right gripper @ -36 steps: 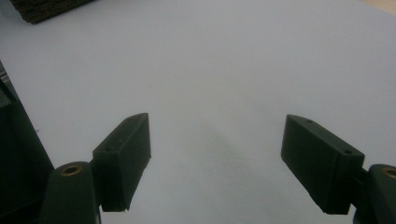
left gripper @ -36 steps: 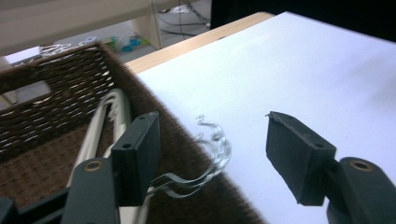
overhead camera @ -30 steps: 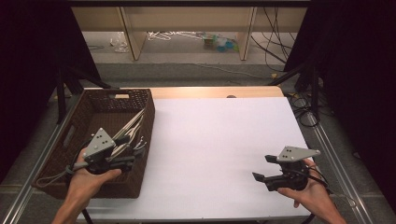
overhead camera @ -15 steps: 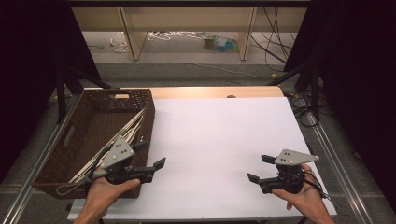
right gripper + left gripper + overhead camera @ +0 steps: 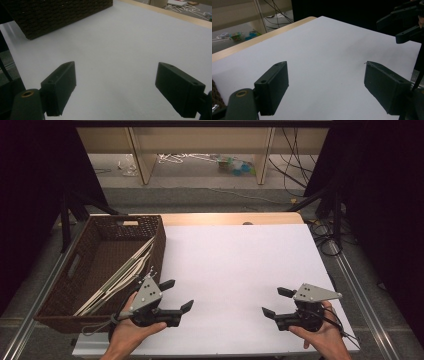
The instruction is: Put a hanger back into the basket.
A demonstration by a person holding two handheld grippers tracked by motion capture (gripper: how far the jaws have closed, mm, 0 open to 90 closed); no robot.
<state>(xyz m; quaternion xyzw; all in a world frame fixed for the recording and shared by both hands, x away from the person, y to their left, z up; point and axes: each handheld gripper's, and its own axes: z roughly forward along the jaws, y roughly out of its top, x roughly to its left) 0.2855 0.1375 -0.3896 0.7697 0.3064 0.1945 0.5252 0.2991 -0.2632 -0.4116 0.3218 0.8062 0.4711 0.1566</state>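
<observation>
White worktop (image 5: 240,265), wicker basket (image 5: 75,270) at left edge, dim room. Left gripper (image 5: 176,296) and right gripper (image 5: 276,302) just opened wide, holding nothing.

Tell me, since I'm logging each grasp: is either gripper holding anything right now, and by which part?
Nothing is held. The left gripper and the right gripper both have open jaws over the white table top, with nothing between them.

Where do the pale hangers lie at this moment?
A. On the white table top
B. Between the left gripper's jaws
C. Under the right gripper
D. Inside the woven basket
D: in the high view the pale hangers lean inside the brown woven basket at the table's left.
</observation>
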